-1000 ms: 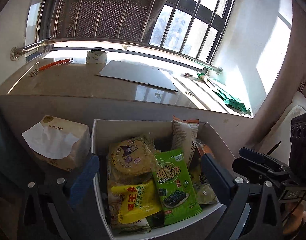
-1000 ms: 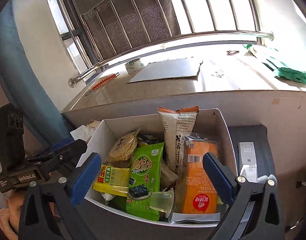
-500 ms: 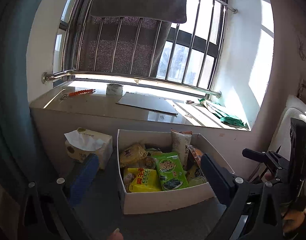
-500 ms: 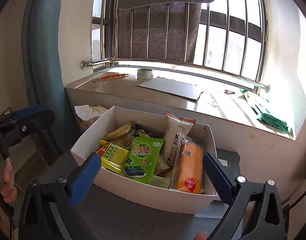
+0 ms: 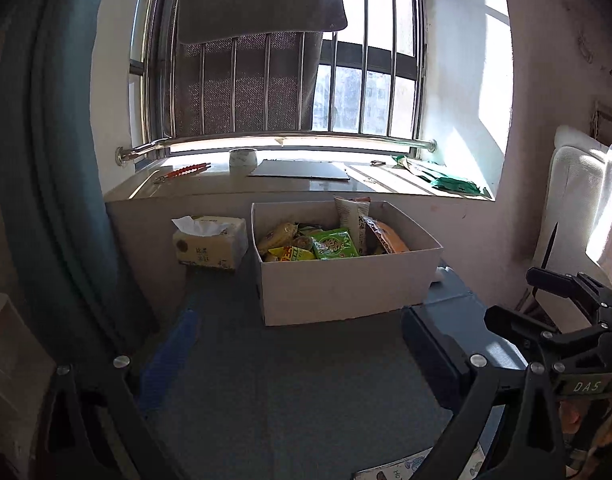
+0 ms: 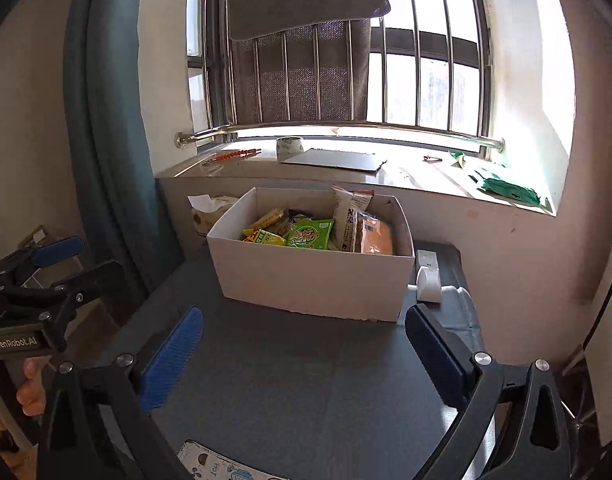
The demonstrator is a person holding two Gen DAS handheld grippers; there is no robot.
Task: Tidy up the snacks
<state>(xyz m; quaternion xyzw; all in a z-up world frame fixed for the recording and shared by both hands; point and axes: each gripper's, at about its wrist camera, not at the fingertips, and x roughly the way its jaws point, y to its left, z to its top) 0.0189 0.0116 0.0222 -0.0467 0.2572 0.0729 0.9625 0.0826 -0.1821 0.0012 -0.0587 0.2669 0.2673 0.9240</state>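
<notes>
**Snacks sit boxed ahead of two wide, empty grippers**

Snacks fill a white cardboard box that stands on a grey surface, straight ahead of both grippers and well beyond their fingertips.

The left gripper has its jaws spread wide, the blue pad on one side and the dark pad on the other, with nothing between them and nothing touched. Ahead and to its left stands a tissue box, just beside the cardboard box's left wall. Inside the cardboard box, from left to right, lie a pale yellow packet, a bright yellow packet, a green seaweed packet, a tall white bag standing upright against the back wall, and an orange packet.

The right gripper is likewise spread wide and empty, hovering over bare grey surface short of the box. In its view the left gripper appears far to the left, held by a hand. Ahead and to the right, a white remote-like device lies just beside the box's right wall. Further ahead, on the windowsill, rest a roll of tape, a flat grey board and a green bag.
</notes>
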